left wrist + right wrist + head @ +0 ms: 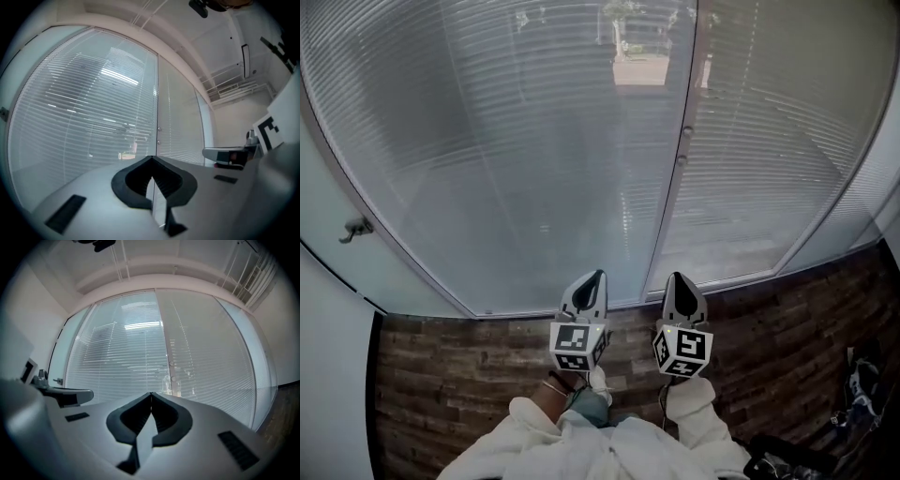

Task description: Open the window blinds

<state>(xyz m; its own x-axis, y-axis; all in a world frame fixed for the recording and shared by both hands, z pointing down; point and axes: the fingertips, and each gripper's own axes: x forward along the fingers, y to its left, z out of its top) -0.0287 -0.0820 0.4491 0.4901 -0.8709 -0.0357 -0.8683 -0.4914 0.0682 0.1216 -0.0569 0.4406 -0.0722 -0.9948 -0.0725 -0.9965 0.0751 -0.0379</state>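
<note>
Directly ahead, window blinds (534,141) hang apart from left tongs (597,276) and right tongs (676,278), both closed, empty

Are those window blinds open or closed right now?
Closed: the blinds hang fully lowered, slats blocking the view, apart from one small gap showing outdoors.

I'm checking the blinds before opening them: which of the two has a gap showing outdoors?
The left blind: a small gap beside the middle frame shows outdoors; the right blind has none.
</note>
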